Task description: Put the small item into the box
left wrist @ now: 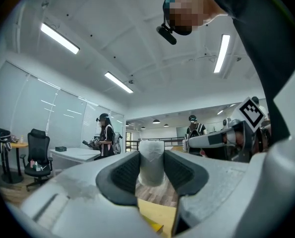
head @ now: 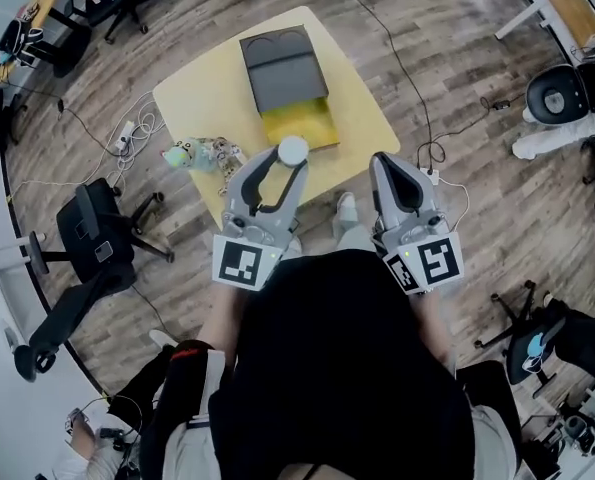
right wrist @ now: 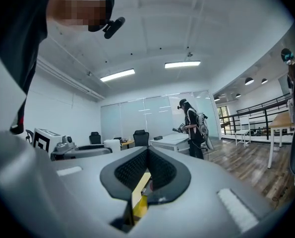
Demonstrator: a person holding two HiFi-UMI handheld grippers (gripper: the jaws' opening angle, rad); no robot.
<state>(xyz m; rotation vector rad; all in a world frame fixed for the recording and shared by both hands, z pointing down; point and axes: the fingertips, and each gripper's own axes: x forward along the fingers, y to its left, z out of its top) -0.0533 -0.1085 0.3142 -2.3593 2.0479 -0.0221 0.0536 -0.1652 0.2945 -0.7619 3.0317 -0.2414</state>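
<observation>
Small item (head: pixel 293 149) by box (head: pixel 282 73), toys (head: pixel 202 154) perhaps

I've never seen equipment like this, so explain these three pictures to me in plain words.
There is no robot: a person in a black top holds a grey two-jaw hand-held gripper in each hand. One picture looks down from the person's head; the other two come from cameras on the hand-held grippers. On the pale yellow square table stands a dark grey box, yellow inside. The left hand-held gripper clamps a small white cylinder; the right hand-held gripper is shut and empty.
</observation>
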